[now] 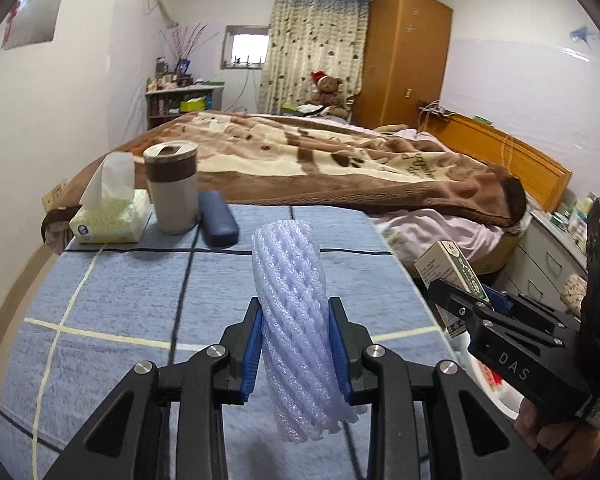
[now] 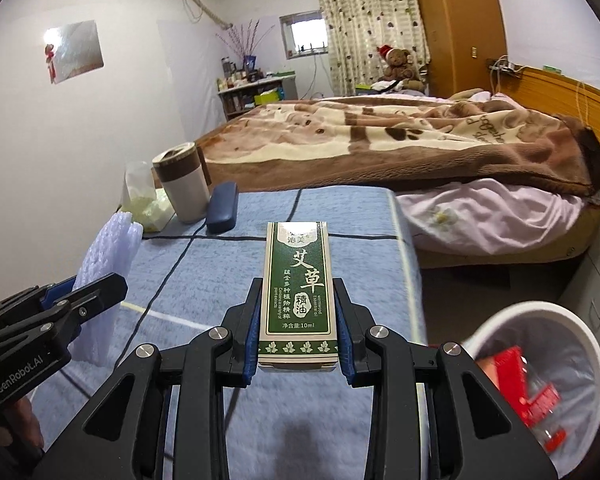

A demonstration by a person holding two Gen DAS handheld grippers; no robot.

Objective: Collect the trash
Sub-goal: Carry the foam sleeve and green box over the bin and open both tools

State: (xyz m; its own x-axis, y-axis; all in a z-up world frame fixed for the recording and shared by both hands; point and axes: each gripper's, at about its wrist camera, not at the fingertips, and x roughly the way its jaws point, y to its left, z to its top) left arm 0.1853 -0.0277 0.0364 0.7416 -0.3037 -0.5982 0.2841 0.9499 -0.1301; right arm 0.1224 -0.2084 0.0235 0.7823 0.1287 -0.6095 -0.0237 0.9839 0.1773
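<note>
Both loads are up: left gripper (image 1: 294,344) clamps the foam net sleeve (image 1: 290,304), right gripper (image 2: 298,336) pinches the green box (image 2: 298,292). Next, probably, swing to the white bin (image 2: 580,344) at four o'clock and release.

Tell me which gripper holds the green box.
The right gripper: its pads clamp the green box. The left gripper holds the foam net.

The green box (image 2: 298,300) has big Chinese words "艾草" and "精油", and says "10ml" near the bottom. The left gripper (image 2: 88,292) says "GenRobot.AI". The right gripper (image 1: 460,300) says "DAS".
</note>
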